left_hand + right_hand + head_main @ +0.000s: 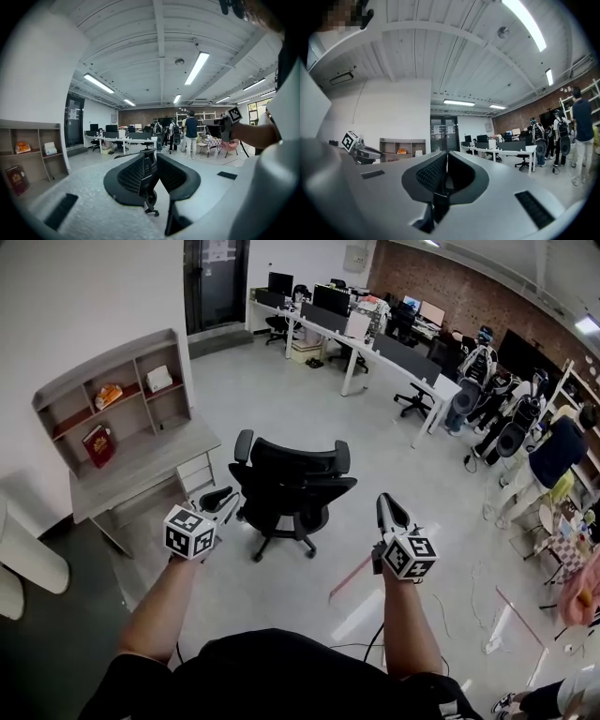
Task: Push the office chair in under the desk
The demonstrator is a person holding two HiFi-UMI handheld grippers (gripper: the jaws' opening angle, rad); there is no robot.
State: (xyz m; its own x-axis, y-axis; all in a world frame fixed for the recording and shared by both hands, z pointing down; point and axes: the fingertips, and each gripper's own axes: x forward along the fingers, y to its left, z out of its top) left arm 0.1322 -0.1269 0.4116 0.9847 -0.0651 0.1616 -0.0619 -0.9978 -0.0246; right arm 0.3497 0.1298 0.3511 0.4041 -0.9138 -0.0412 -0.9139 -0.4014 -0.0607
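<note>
- The grey bench stands against the white wall at the left of the head view. Its legs are mostly hidden beneath the top.
- One shelf unit sits on the bench and holds three things.
- One black office chair stands on the open floor just right of the bench's front corner, not under the bench. It is just ahead of both grippers and neither touches it. Its seat hides part of the wheeled base, so the castors cannot be counted.
- Two bare forearms reach forward from the bottom edge, which cuts off the person's body.
- The left gripper points toward the chair's near left side. In its own view the fingers stand a narrow gap apart with nothing held. Only a sliver of the chair's base shows through the gap.
- The right gripper is held off the chair's right side, its fingers pressed together and empty.
- On the shelf are one red book in a lower compartment, one orange item above it and one white box further right. The print on them is too small to make out.
</note>
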